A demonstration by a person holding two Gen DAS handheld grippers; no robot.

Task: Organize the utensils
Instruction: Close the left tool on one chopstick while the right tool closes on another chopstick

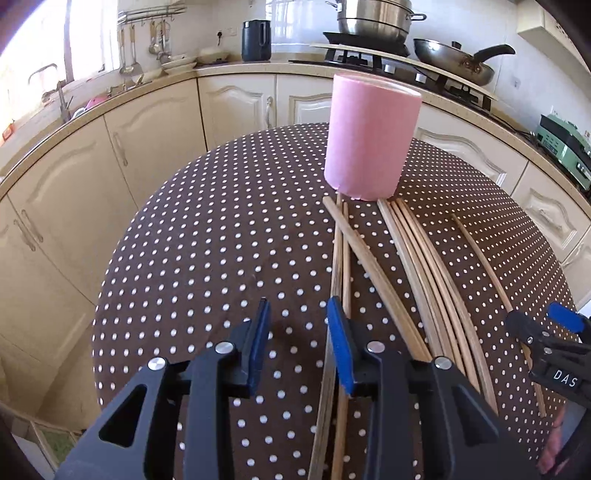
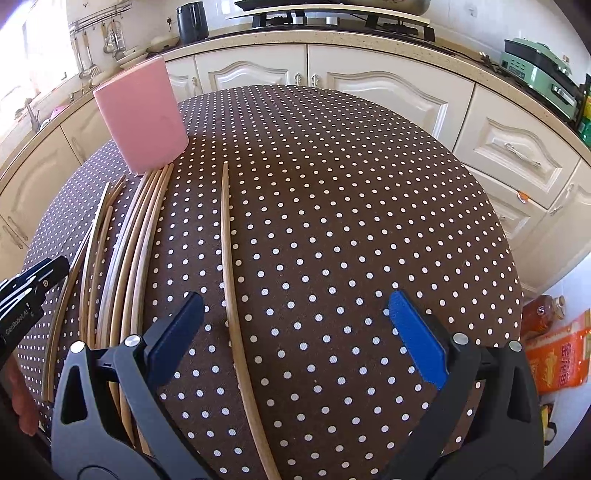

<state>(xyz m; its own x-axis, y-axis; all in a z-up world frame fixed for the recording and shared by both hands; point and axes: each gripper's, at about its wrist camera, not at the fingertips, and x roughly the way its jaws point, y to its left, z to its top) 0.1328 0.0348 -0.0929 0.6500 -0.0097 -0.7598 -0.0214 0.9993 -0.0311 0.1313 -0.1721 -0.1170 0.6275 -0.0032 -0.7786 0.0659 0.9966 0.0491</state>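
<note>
From the left wrist view, the left gripper [image 1: 297,325] is seen low over a table covered in brown cloth with white dots [image 1: 207,236]. Its blue-padded fingers [image 1: 341,343] are held apart with nothing between them; the right-hand pad sits just above the nearest wooden chopsticks. A pink cylindrical holder [image 1: 371,136] stands upright at the far side of the table. A spread of wooden chopsticks [image 1: 417,266] lies flat on the cloth, their far ends just beside or touching the holder's base. Three on the left cross one another, a tighter bundle lies to the right, and a single chopstick [image 1: 484,266] lies apart further right. The right gripper [image 1: 554,332] is seen at the right edge. Cream cabinets, a gas hob with a steel pot [image 1: 373,18] and a wok [image 1: 454,61] are seen behind.

From the right wrist view, the right gripper [image 2: 295,332] is seen with its fingers [image 2: 415,336] spread wide and empty. The single chopstick [image 2: 231,288] runs along the cloth between them, nearer the left finger. The bundled chopsticks [image 2: 136,251] lie left of it, reaching the pink holder [image 2: 142,110] at the far left. Part of the left gripper [image 2: 33,284] is seen at the left edge.
</note>
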